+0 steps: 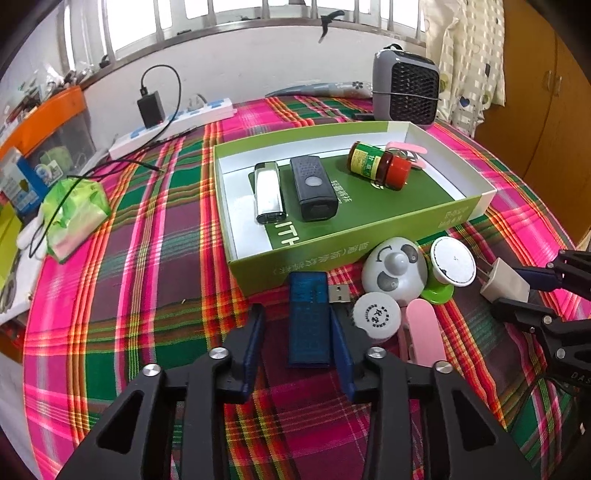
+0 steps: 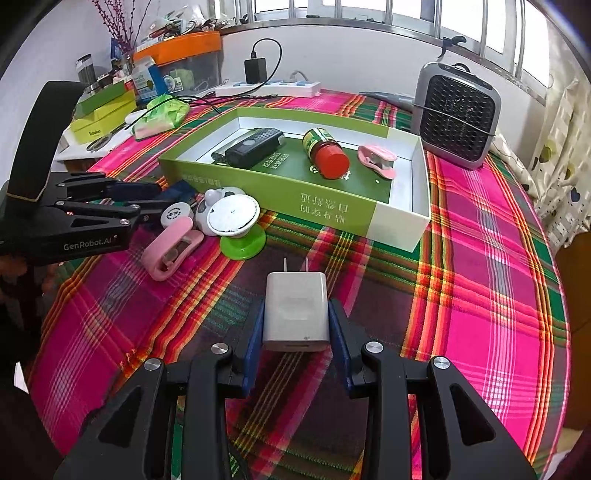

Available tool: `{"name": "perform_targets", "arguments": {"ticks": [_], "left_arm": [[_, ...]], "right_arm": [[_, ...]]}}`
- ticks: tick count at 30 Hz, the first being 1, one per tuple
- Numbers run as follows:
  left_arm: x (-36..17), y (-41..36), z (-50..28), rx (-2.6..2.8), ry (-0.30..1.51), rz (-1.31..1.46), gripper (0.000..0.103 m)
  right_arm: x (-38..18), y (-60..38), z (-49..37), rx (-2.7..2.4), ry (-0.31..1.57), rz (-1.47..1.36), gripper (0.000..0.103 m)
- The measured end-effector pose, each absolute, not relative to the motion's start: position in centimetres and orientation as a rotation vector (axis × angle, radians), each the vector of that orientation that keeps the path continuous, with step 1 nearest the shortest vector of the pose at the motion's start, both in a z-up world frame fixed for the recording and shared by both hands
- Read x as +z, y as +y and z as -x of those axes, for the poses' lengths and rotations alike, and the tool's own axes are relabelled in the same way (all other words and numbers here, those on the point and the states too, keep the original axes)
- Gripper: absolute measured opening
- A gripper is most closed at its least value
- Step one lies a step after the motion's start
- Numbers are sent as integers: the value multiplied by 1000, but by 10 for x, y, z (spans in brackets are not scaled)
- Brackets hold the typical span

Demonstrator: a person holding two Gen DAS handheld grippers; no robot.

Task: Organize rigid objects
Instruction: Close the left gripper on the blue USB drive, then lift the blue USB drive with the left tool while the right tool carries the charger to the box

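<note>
Left gripper (image 1: 297,332): jaws straddle blue USB stick (image 1: 308,318) on the plaid cloth (image 1: 129,258), left pad apart. Right gripper (image 2: 295,325): clamps white charger (image 2: 296,311) (prongs toward green box (image 2: 266,188)).

1. Daylight comes in through the barred window (image 1: 229,14) at the back, and its panes are blown out to plain white.
2. The plaid cloth (image 2: 480,295) is bright and evenly lit, its colours strong.
3. Shadows are soft and short, as under the green box (image 1: 332,258).
4. Both views bend strongly at the edges and end in dark corners.
5. The middle is sharp; the nearest black gripper parts at the bottom look slightly soft.
</note>
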State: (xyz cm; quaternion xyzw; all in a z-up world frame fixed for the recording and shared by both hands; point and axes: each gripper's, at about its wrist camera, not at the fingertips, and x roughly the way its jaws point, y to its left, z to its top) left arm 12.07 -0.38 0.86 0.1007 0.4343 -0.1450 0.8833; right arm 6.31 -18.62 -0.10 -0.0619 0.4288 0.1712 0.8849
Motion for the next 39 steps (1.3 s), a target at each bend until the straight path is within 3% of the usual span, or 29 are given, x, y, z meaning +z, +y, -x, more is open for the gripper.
{"name": "perform_targets", "arguments": {"ticks": [5,39], "left_arm": [[9,-3,-119,-303,900,-202,21],[17,9,-92,-301,889,-80,21]], "right_arm": [[-1,-187,-63,356,891,125,35],[10,-191,-49,344,850,80,35]]}}
